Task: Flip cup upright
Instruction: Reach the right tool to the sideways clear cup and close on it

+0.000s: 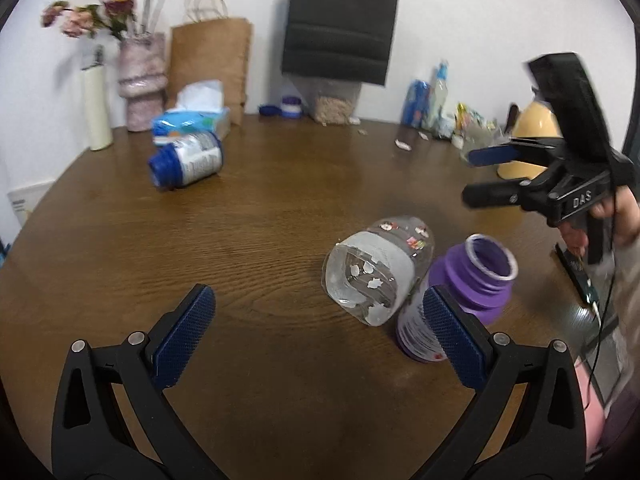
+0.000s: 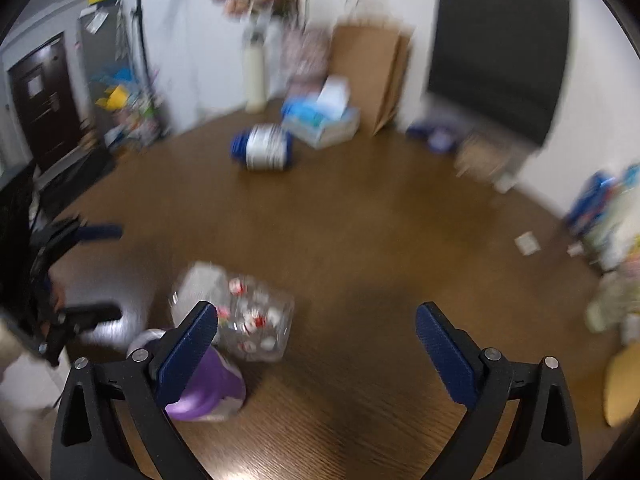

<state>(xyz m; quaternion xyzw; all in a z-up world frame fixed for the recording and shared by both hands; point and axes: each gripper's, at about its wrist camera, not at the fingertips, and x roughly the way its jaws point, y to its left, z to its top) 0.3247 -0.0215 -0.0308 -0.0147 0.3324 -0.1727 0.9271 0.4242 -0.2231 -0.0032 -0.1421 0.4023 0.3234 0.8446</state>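
Note:
A clear plastic cup (image 1: 378,270) with small printed stickers lies on its side on the brown wooden table (image 1: 260,220), its base toward my left camera. It touches a purple bottle (image 1: 472,288) beside it. My left gripper (image 1: 320,336) is open and empty, just short of the cup, its right finger in front of the bottle. My right gripper (image 1: 472,176) is open, held in the air right of and above the cup. In the blurred right wrist view my right gripper (image 2: 316,344) is open above the table, with the cup (image 2: 244,320) and purple bottle (image 2: 208,392) at its left finger.
A blue-capped jar (image 1: 186,160) lies on its side at the back left by a tissue pack (image 1: 192,118). A flower vase (image 1: 142,80), paper bag (image 1: 210,64), black bag (image 1: 340,24), snack clutter (image 1: 440,108) and a yellow object (image 1: 532,140) line the back edge.

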